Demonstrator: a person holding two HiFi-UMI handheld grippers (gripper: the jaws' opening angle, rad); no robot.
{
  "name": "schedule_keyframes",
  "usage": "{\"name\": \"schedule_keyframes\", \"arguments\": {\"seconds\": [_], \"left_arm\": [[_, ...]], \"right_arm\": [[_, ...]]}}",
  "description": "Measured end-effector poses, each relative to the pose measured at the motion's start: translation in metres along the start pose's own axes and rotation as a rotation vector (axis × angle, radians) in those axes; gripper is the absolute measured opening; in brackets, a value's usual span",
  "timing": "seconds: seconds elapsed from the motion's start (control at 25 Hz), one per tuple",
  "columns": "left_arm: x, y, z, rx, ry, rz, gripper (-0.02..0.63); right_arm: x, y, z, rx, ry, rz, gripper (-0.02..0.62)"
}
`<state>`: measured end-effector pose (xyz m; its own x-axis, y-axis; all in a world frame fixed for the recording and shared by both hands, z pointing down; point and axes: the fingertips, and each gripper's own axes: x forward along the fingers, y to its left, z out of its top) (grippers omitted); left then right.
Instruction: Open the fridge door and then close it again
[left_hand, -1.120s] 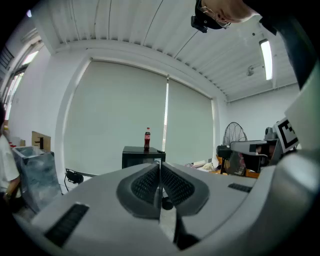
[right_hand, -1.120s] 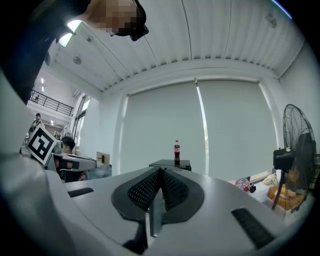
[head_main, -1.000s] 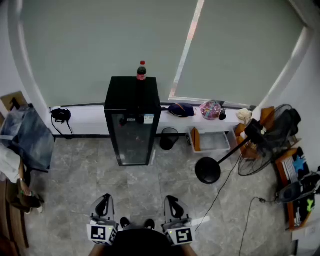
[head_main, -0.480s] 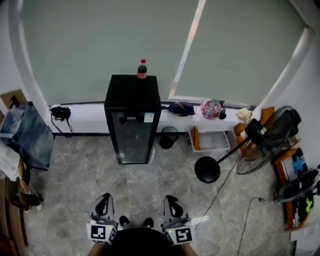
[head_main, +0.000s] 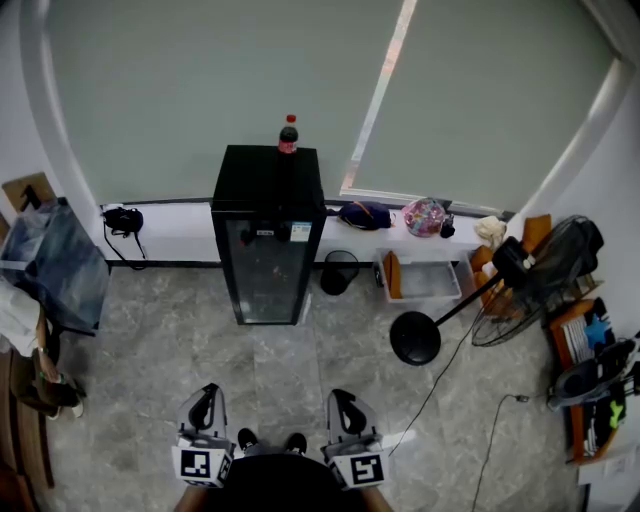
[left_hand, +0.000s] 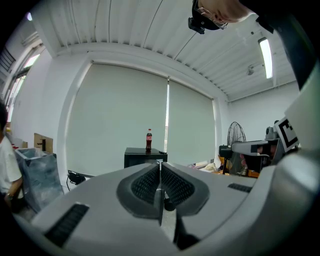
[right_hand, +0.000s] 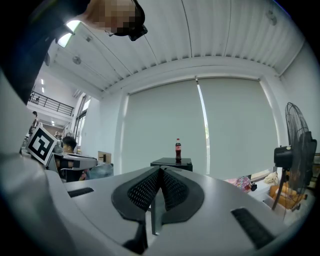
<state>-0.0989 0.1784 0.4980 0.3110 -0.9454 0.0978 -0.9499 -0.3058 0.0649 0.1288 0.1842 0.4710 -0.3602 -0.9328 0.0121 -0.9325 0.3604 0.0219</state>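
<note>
- Left gripper jaws were pressed together, with nothing between them.
- Right gripper was the same: jaws together, empty.
- Both were side by side, pointing toward the fridge and well apart from it.
- Fridge stood against the window wall with its glass door shut and a cola bottle upright on top.
</note>
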Motion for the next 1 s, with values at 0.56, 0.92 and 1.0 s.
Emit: {"name": "schedule_keyframes", "arguments": {"seconds": [0.56, 0.92, 1.0], "left_arm": [[0.0001, 0.0003, 0.0042, 0.021, -0.015, 0.006, 0.019], [0.0002, 0.0032, -0.0017, 0.039, 0.008, 0.008, 0.137], [0.0006, 0.0059, -0.0023, 0.063, 0.006, 0.019, 0.157]], "right_arm": [[0.0001, -0.0011, 0.0012, -0.030, -0.002, -0.013, 0.009], [0.0009, 0.0018, -0.0005, -0.020, -0.012, -0.011, 0.009], [0.0019, 0.0025, 0.0003, -0.014, -0.012, -0.011, 0.009]]}}
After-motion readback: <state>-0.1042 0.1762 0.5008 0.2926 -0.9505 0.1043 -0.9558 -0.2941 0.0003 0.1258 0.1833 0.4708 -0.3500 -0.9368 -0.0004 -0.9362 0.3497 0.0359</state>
